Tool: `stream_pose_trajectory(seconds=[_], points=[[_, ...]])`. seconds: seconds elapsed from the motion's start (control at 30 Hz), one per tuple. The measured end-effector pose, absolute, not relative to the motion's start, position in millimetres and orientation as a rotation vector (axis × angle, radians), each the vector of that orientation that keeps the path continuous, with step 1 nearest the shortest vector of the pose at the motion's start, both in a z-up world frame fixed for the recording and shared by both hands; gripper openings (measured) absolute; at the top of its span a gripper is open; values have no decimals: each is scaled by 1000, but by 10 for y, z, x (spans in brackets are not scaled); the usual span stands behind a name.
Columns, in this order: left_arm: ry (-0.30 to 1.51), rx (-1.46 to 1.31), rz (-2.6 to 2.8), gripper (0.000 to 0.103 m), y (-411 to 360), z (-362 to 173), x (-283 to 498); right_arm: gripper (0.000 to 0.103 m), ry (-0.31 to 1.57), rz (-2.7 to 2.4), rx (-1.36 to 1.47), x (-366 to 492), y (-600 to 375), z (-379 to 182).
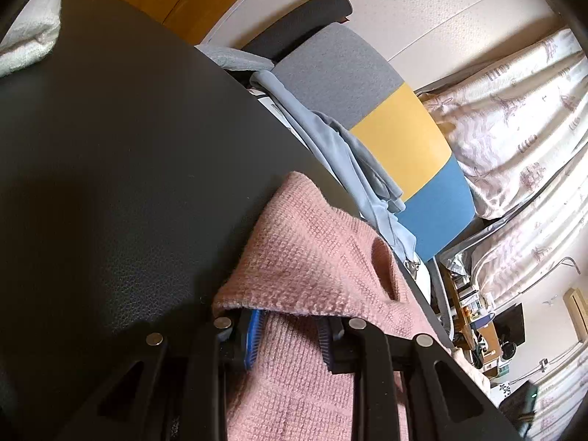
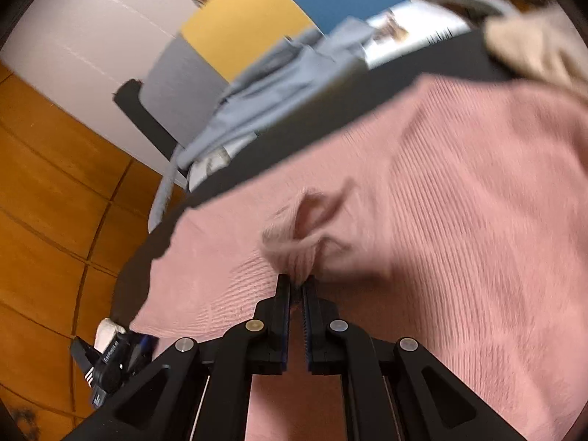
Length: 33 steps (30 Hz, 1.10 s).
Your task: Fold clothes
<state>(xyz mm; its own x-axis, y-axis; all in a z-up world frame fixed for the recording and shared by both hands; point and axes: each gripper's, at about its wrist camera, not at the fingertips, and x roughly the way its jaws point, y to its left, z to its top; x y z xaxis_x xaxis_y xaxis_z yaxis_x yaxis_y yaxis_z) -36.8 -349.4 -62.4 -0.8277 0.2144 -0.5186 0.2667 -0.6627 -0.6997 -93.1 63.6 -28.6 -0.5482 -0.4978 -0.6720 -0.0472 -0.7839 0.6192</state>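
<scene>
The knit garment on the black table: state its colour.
Dusty pink, with a ribbed knit texture: the knit garment shows best in the right wrist view.

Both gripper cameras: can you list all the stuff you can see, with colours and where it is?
pink knit garment: one, pink, spread on the table
table: one, black, under the garment
light blue cloth: one, pale blue, bunched at the table's far edge
chair back: one, grey, yellow and blue bands, behind the table
white cloth: one, white, table corner
left gripper: one, black, shut on pink fabric
right gripper: one, black, pinching a pink fold
</scene>
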Motion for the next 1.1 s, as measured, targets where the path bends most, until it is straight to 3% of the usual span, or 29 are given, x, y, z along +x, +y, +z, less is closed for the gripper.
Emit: stream_pose_trajectory(seconds=[0.07,0.13,0.17,0.2,0.27,0.37,0.43,0.5,0.57,0.67,0.83,0.93,1.1], points=[[1304,902,-2690,25,-3512,-636,-356,12,-928,-2359,1308,-910,688,-362],[1316,897,-2691,25,-3516,-640,-348,27,-1004,-2314,1260,-877,748,-395],[1321,894,-2691,25,-3518,-642,-345,55,-1032,-2297,1232,-856,772,-397],[1321,894,-2692,25,-3514,-649,-379,71,-1049,-2288,1204,-835,788,-387],[1324,893,-2694,25,-3517,-669,-443,71,-1082,-2271,1149,-793,820,-368],[1328,891,-2695,25,-3527,-674,-434,69,-1022,-2305,1127,-785,779,-312],[1334,887,-2696,25,-3531,-676,-420,59,-961,-2335,1157,-821,720,-298],[1346,882,-2697,25,-3530,-677,-393,23,-905,-2357,1204,-874,663,-327],[1355,876,-2699,25,-3528,-672,-369,7,-853,-2365,1259,-910,597,-339],[1356,872,-2707,26,-3519,-665,-350,7,-754,-2411,1196,-857,540,-137],[1345,889,-2732,28,-3471,-641,-347,6,-423,-2673,997,-846,519,416],[1307,940,-2725,28,-3437,-619,-382,6,-402,-2676,1156,-1028,563,129],[1099,1119,-2778,28,-3343,-478,-236,5,-524,-2637,1234,-1062,695,-376]])
